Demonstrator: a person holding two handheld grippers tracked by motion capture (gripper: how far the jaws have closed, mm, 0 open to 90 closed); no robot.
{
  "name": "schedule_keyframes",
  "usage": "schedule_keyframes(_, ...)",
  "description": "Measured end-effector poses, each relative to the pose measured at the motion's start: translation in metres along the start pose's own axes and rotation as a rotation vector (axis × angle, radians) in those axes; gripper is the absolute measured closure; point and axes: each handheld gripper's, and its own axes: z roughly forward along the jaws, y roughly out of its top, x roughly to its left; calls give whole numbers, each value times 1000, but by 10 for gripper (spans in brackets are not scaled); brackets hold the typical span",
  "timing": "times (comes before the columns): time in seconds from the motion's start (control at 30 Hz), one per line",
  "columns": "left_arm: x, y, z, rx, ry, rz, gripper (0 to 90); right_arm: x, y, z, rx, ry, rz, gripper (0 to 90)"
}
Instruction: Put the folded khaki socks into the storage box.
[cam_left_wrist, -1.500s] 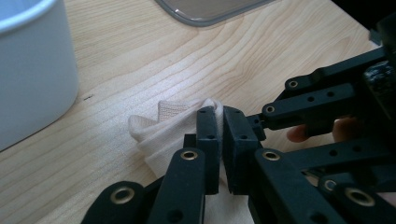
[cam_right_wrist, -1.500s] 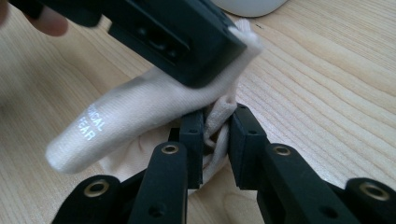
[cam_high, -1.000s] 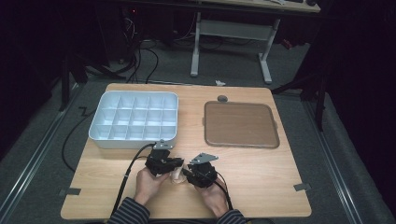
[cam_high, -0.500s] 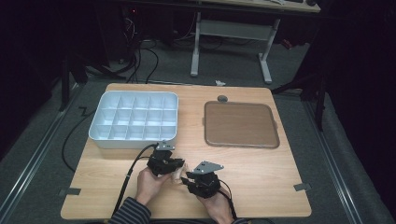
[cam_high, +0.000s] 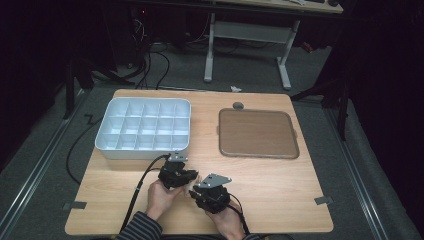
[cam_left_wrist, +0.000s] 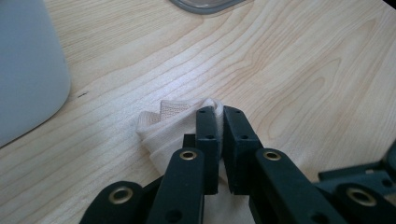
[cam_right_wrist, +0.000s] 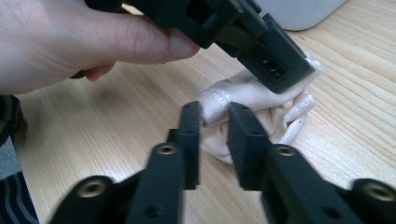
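One cream cloth (cam_right_wrist: 261, 105), bunched on the table (cam_high: 280, 200) near its 6 o'clock edge, between two grippers. One white divided tray (cam_high: 144, 127) at 10 o'clock, one brown tray (cam_high: 257, 132) at 2 o'clock. Left gripper (cam_left_wrist: 219, 114) held low and level, clenched on a fold of the cloth. Right gripper (cam_right_wrist: 214, 112) just at 4 o'clock from it, jaws lately closing around another fold; pads not clearly pressing. Cloth's far part hidden under the left gripper.
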Motion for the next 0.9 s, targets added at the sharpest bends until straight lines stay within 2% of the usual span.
schedule_keyframes(0.07, -2, 0, 0, 1, -1, 8, 857, 1, -2, -1, 5, 3, -9, 856)
schedule_keyframes(0.17, -3, 0, 2, -4, -2, 13, 857, 1, -5, -1, 10, -5, -22, 881)
schedule_keyframes(0.4, -4, 1, 2, -5, -3, 13, 857, -2, -13, -3, 30, -15, -32, 893)
schedule_keyframes(0.67, -4, 0, 5, -11, 7, 23, 858, -9, -22, -7, 54, -49, -33, 895)
schedule_keyframes(0.9, -3, -1, 10, -3, 36, 45, 865, -13, -25, -3, 65, -59, -35, 897)
